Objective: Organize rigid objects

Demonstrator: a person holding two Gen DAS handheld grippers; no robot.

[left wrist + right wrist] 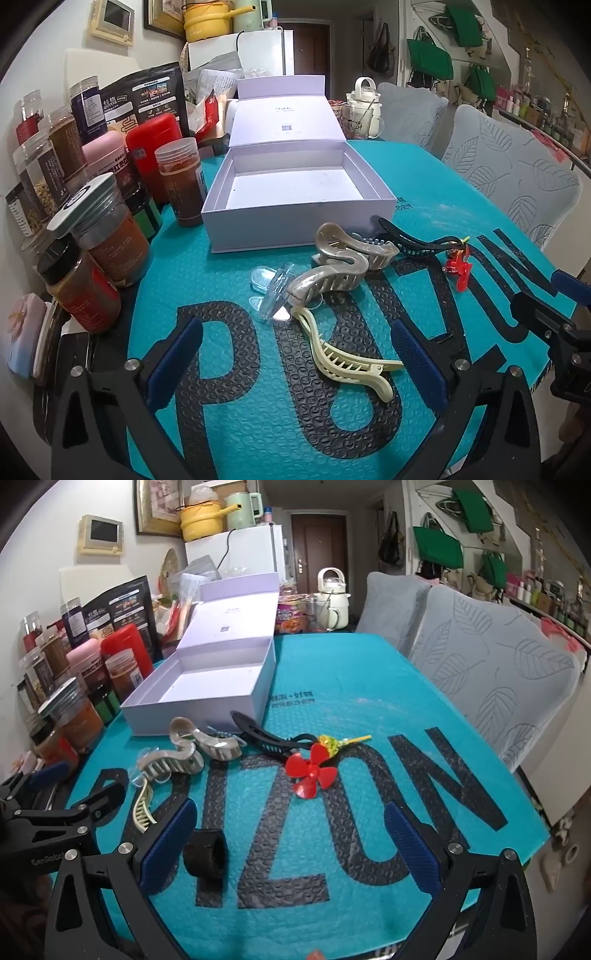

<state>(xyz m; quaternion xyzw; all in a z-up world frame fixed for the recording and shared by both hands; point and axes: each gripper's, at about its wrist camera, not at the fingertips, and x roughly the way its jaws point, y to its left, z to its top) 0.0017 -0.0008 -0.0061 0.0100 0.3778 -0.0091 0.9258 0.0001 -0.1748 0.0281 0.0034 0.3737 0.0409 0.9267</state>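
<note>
Left gripper (299,354): black plastic frame, two angled arms with triangular cut-outs, silver round screws at the joints, dark blue textured pads (415,356) on the inner faces. Right gripper (291,845): same build, blue pads, silver screws. White "GenRobo…" lettering on the left gripper's black body, right-wrist view.

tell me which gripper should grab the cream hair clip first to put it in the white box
Left. The cream hair clip lies between the open left gripper fingers, while the right gripper faces the red propeller clip further right. The white box is empty.
</note>
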